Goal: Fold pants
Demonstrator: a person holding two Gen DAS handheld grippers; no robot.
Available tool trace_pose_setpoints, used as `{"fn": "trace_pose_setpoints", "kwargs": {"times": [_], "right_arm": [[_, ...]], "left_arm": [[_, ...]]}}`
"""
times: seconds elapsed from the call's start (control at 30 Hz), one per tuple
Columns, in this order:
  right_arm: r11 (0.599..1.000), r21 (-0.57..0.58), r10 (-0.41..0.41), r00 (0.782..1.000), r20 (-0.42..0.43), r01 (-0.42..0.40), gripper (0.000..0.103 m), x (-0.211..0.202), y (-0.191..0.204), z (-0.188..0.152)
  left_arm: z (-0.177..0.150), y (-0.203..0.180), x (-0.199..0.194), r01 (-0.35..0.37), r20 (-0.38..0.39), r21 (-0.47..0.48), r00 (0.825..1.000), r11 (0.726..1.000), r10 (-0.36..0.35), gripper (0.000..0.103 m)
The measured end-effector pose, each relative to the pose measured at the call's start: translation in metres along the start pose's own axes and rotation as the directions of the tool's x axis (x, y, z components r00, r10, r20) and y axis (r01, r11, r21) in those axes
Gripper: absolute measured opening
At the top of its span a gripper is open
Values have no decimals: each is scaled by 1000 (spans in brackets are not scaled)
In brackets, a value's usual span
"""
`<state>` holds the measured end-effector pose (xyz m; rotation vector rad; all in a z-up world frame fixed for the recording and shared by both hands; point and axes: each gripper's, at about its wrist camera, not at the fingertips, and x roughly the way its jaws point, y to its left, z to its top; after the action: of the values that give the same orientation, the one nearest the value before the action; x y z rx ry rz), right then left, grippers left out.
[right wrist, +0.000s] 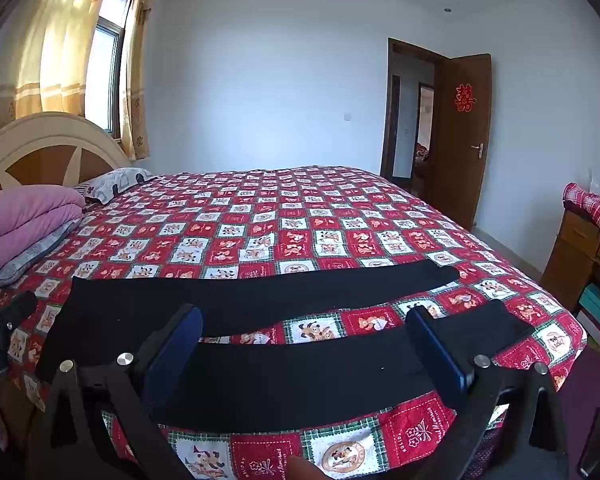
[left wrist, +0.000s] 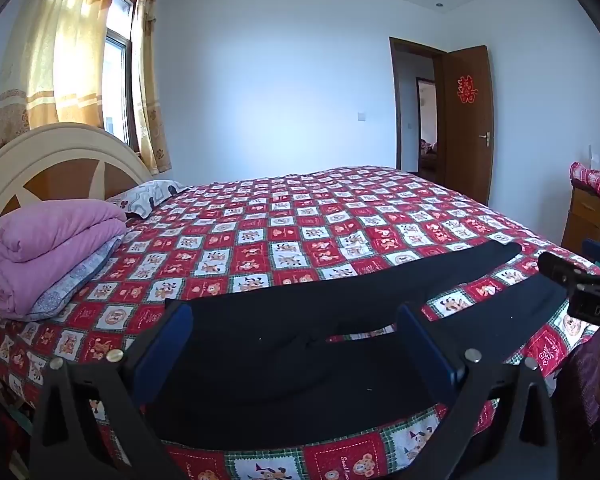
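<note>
Black pants (left wrist: 292, 344) lie flat along the near edge of the bed, waist to the left, both legs running right with a gap between them. My left gripper (left wrist: 294, 320) is open over the waist and seat, touching nothing. My right gripper (right wrist: 306, 324) is open over the near leg (right wrist: 300, 376), close to its cuff; the far leg (right wrist: 260, 292) lies beyond it. The right gripper's body shows at the right edge of the left wrist view (left wrist: 580, 284); the left gripper's body shows at the left edge of the right wrist view (right wrist: 0, 332).
The bed has a red patchwork cover (left wrist: 300, 232). A folded pink quilt (left wrist: 48, 248) and a pillow (left wrist: 148, 196) lie by the headboard (left wrist: 52, 160). A wooden cabinet (right wrist: 588, 252) stands right of the bed, an open door (right wrist: 460, 136) beyond.
</note>
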<state>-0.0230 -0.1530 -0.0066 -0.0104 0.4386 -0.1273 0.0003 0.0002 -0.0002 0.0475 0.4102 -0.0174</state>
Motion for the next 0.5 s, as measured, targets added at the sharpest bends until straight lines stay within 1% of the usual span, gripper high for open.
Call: {"fn": "trace_pose_setpoints", "kwargs": {"times": [0.27, 0.3, 0.5], "right_arm": [[1000, -5, -2, 1000, 0, 2, 102, -2, 3, -1], [1000, -7, -2, 1000, -1, 2, 102, 5, 2, -6], [1000, 3, 4, 1000, -12, -3, 102, 10, 2, -8]], "left_arm": [[0, 0, 0, -2, 7, -3, 1000, 1000, 2, 103], [0, 0, 1, -2, 7, -2, 1000, 1000, 2, 103], [2, -1, 1, -4, 11, -4, 1000, 1000, 5, 103]]}}
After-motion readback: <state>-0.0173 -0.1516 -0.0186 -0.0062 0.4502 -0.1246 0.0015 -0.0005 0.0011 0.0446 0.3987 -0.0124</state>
